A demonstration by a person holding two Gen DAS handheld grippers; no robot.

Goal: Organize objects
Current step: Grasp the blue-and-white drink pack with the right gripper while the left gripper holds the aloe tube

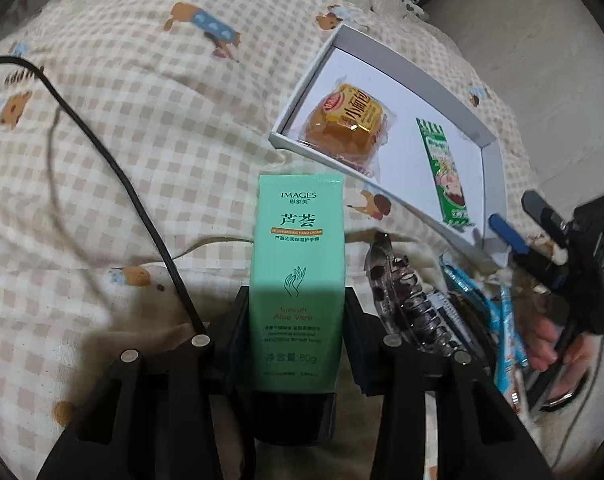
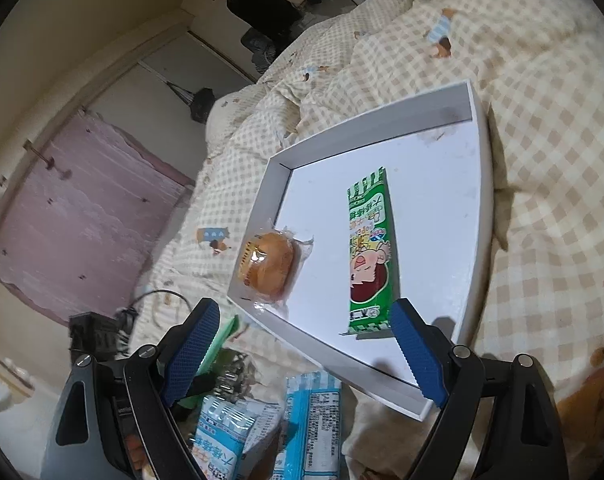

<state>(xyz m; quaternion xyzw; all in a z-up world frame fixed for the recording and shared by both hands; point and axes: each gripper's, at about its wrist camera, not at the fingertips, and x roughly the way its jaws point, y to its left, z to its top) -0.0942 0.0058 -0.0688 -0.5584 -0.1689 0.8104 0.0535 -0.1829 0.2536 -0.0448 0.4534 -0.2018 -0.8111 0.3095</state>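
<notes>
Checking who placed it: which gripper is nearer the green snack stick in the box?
Right. The right gripper hovers open at the green snack stick's end; the left gripper, outside the white box, grips the hand cream tube.
</notes>
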